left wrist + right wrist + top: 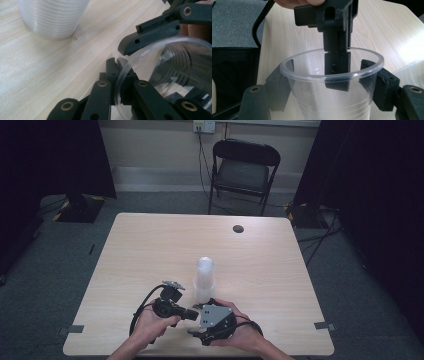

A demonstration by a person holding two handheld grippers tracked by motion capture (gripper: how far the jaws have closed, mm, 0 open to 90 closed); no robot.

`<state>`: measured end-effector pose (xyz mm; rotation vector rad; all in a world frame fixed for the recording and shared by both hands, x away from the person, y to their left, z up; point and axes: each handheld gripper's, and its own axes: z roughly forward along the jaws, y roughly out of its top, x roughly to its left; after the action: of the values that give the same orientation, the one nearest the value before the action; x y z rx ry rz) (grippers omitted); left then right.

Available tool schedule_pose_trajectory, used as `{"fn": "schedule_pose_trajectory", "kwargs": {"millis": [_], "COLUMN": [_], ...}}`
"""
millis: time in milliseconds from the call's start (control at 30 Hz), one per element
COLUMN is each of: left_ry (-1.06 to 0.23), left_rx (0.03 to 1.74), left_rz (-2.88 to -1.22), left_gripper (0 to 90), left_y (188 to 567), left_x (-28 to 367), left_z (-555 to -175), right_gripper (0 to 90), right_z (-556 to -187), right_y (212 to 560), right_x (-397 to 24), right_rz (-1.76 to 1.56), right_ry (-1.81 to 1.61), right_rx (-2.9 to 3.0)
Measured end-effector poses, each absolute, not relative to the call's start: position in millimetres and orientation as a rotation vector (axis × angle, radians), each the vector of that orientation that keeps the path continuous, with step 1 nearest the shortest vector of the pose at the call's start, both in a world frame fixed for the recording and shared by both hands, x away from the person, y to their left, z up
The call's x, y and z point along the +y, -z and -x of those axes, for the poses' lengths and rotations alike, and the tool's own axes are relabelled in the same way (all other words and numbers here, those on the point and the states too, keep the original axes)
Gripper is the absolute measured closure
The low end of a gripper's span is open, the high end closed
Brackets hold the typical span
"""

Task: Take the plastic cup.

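A clear plastic cup (329,105) is held between both grippers near the table's front edge (200,351). My right gripper (332,82) is shut on it, one black jaw on each side of the cup's wall just under the rim. My left gripper (119,82) is shut on the cup's rim, one jaw inside the cup (175,62) and one outside. In the right gripper view the left gripper comes down from above onto the far rim. In the high view the left gripper (189,313) and right gripper (201,317) meet, each in a hand.
A stack of clear cups (204,279) stands upside down on the table just behind the grippers, and is close in the left gripper view as the stack (52,17). A black folding chair (243,172) stands beyond the table. A dark cable hole (238,228) lies near the far edge.
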<state>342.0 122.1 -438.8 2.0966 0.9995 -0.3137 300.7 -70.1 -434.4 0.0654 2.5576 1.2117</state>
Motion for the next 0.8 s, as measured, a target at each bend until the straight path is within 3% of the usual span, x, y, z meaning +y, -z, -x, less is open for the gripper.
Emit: {"fn": "schedule_pose_trajectory", "kwargs": {"millis": [333, 800], "left_ry": [0.28, 0.206], "left_rx": [0.986, 0.955], "left_rz": [-2.06, -1.95], "left_gripper": [74.9, 67.2], "left_y": [437.5, 433.6], "left_x": [126.6, 142.4], "left_z": [-339.8, -336.6], "right_gripper": [29.0, 29.5], "right_z": [-304.6, -309.1], "right_y": [432.7, 436.4], "right_x": [-75.4, -83.4], "right_rz": [-0.129, -0.219], "right_ry": [-1.258, -1.302], "right_rx": [2.552, 2.541]}}
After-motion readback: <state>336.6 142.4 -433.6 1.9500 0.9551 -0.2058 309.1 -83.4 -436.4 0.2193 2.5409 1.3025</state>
